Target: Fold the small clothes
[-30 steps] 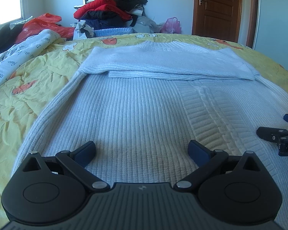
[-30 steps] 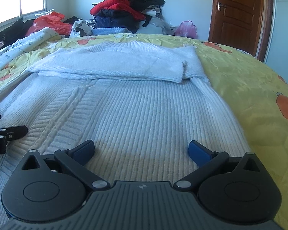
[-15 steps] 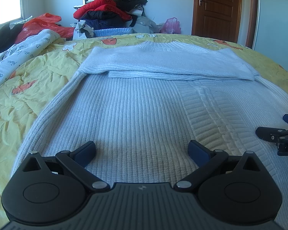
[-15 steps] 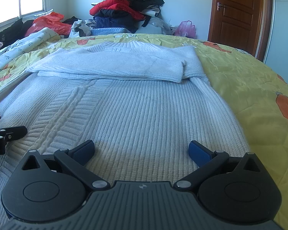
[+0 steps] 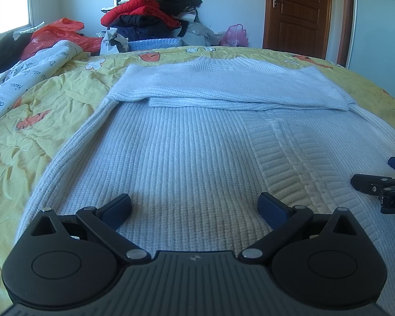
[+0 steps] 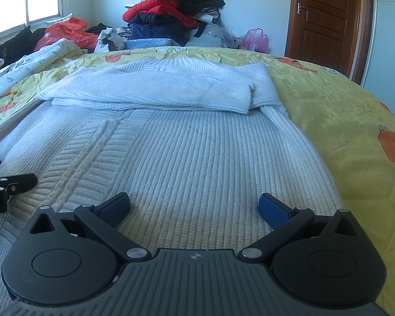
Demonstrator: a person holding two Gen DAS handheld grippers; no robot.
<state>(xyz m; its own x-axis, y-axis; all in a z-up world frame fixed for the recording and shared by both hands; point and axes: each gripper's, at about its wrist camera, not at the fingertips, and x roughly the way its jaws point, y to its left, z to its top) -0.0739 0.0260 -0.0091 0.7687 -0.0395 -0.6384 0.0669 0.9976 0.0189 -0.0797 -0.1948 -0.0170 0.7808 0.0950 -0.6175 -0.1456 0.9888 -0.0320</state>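
Pale blue ribbed sweater [image 5: 187, 152] spread flat on yellow quilt, sleeves folded across the far end, cable stripe down the middle.

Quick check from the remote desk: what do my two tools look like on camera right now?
Both match. The left tool and right tool each have a matte black ribbed body with a small round emblem, two round black housings, black linkage arms with silver pivot pins, and blue pads on the fingers. White lettering shows on each tool's side in the other's view. No cables or sleeves visible.
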